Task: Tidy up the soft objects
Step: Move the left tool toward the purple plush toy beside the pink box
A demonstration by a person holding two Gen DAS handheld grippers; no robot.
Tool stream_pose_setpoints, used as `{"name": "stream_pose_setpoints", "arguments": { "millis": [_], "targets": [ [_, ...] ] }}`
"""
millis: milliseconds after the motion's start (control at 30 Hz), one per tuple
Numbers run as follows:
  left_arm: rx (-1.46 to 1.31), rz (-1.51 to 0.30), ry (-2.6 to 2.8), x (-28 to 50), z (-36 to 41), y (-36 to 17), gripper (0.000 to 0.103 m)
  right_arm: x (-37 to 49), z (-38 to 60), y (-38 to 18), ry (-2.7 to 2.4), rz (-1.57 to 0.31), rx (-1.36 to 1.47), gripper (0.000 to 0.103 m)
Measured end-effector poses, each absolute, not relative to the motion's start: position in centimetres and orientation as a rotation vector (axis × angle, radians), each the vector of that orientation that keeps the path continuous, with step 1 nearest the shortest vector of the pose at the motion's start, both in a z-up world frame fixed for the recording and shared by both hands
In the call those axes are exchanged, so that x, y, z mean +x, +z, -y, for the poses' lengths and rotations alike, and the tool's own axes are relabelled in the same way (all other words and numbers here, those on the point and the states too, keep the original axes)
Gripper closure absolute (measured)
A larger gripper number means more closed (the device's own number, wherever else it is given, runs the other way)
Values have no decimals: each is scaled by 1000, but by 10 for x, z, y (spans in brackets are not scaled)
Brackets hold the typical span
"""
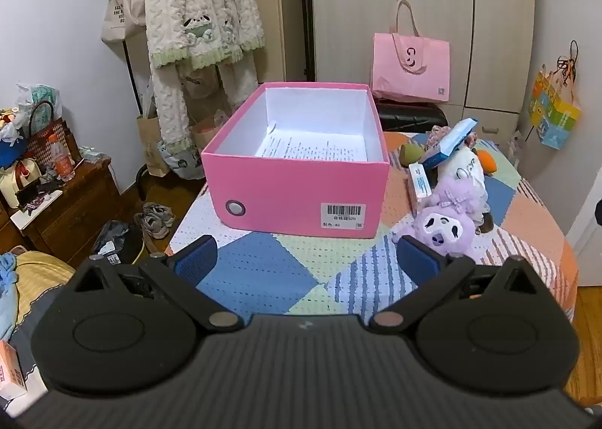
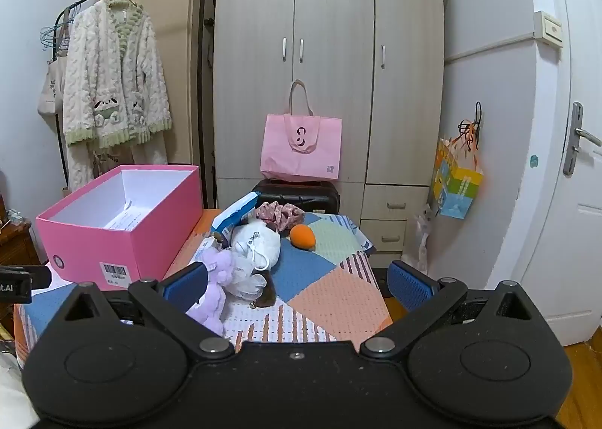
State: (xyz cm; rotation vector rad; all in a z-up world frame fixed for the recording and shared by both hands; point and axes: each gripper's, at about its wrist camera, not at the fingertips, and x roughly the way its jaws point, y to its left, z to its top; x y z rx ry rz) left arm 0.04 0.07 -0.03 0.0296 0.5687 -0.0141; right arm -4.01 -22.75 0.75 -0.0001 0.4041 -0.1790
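My patchwork-covered table [image 1: 263,278] carries the open pink box [image 1: 297,199], a rigid cardboard box with a white lining, a barcode label and a printed sheet lying inside. Beside it, to the right, the soft things lie heaped together: a white plush [image 2: 259,241] with a metal clip, a purple plush [image 1: 440,228] with a white face, a pink scrunchie [image 2: 280,212] and an orange ball-shaped toy [image 2: 302,236] just apart from the pile. A blue-and-white carton [image 1: 451,143] leans across the heap and hides part of it; what lies under the white plush is hard to make out. My left gripper [image 1: 306,259] hovers before the box, its ribbed blue pads spread wide with nothing between them. My right gripper [image 2: 297,280] is likewise spread apart and holding nothing, its left pad covering part of the purple plush. A pink tote bag [image 2: 301,147] stands behind on a dark suitcase [image 2: 297,196]
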Motion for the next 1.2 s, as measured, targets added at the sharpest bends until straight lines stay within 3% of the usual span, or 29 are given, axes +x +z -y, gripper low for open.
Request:
{"name": "stream_pose_setpoints", "arguments": {
  "millis": [667, 1200],
  "targets": [
    [16, -632, -41, 10, -1, -15, 0, -39, 229, -4, -165, -436, -11, 0],
    [42, -538, -82, -6, 6, -16, 0, -40, 229, -5, -153, -440, -12, 0]
  ]
}}
